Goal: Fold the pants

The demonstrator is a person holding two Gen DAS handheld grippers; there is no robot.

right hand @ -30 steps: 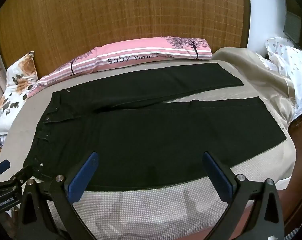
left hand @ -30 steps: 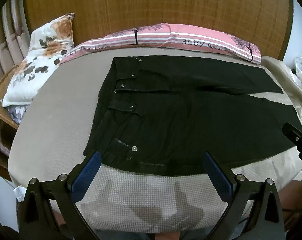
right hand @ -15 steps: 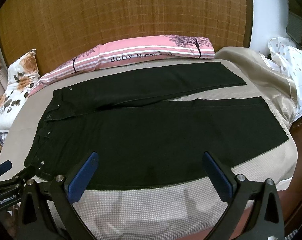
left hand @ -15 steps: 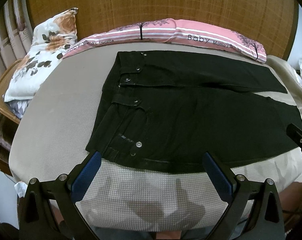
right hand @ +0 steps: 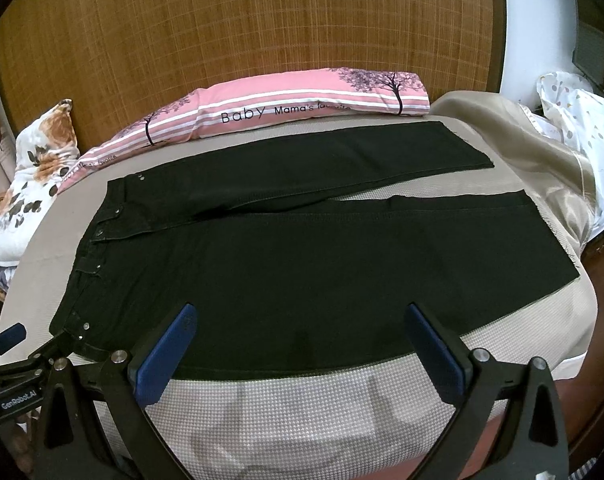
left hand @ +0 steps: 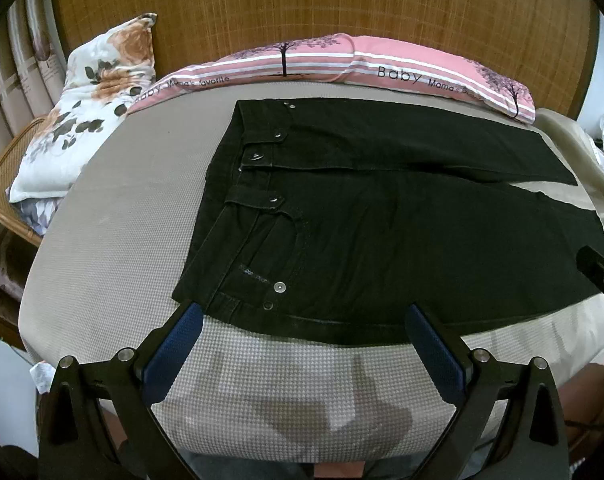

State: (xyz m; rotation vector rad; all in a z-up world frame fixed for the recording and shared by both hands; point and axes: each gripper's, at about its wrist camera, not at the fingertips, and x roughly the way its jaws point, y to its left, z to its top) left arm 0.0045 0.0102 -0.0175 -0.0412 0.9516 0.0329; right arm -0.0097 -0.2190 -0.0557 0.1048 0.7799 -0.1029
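Black pants lie flat on a beige bed, waistband to the left, both legs spread apart to the right. They also show in the right wrist view. My left gripper is open and empty, just above the near edge of the pants by the waist and front pocket. My right gripper is open and empty, over the near edge of the closer leg. The left gripper shows at the lower left of the right wrist view.
A beige checked mattress cover lies under the pants. A pink "Baby" bolster lies along the woven headboard. A floral pillow sits far left. Beige and white bedding is piled at the right.
Both grippers have moved slightly forward toward the pants' near edge; the left view has shifted a little. The pants have not moved.
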